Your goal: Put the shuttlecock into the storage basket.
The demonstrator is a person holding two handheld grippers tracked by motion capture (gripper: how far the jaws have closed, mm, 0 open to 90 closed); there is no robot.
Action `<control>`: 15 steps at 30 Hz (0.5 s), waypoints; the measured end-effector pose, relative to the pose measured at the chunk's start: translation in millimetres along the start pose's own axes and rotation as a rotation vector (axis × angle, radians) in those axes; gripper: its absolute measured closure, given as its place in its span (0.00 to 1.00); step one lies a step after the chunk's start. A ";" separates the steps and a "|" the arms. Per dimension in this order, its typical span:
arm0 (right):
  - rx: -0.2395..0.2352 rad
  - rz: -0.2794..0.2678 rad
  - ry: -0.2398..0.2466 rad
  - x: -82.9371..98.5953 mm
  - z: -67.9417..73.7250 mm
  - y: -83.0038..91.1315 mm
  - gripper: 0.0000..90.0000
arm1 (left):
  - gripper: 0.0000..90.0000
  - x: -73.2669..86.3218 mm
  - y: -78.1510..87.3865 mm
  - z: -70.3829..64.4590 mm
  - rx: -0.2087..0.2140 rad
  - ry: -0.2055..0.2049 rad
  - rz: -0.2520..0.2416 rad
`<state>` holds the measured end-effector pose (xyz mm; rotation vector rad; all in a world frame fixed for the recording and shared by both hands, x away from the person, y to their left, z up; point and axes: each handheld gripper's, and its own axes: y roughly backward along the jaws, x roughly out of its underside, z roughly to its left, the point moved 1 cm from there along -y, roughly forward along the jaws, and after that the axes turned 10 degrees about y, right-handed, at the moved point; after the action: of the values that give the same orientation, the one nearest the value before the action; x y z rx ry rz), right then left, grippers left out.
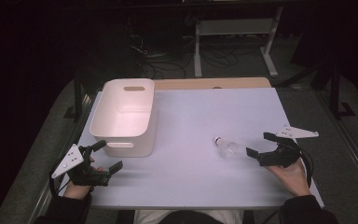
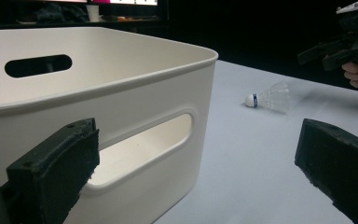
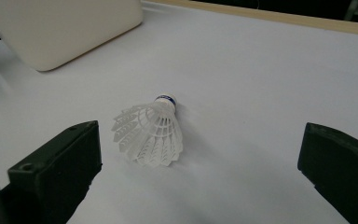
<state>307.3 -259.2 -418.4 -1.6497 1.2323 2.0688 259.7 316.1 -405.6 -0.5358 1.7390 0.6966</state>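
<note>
A white shuttlecock (image 1: 225, 146) lies on its side on the white table top (image 1: 200, 116), its cork end pointing away from my right gripper (image 1: 261, 144). That gripper is open a short way to the right of the shuttlecock (image 3: 152, 134), whose feather skirt lies just ahead of the jaws and nearer the left one. My left gripper (image 1: 107, 156) is open at the table's front left, right in front of the white bin (image 1: 123, 116). In the left gripper view the bin's handle slot (image 2: 140, 149) sits just beyond the jaws, and the shuttlecock (image 2: 270, 98) lies farther off.
The bin (image 2: 98, 93) stands empty at the table's back left. A wooden strip (image 1: 212, 83) runs along the far edge of the table. Beyond it the dark floor holds cables and a white frame (image 1: 235, 35).
</note>
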 end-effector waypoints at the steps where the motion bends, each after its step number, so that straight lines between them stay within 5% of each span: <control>1: 0.000 0.000 0.000 0.0 0.0 0.0 0.00 | 0.00 0.0 0.0 0.0 0.000 0.000 0.000; 15: 0.004 0.004 0.002 1.0 2.3 3.0 0.00 | 0.00 0.1 -0.1 -0.1 0.003 -0.004 -0.001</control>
<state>303.4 -259.7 -417.9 -1.6500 1.2405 2.0660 259.6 315.9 -405.7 -0.5329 1.7357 0.6938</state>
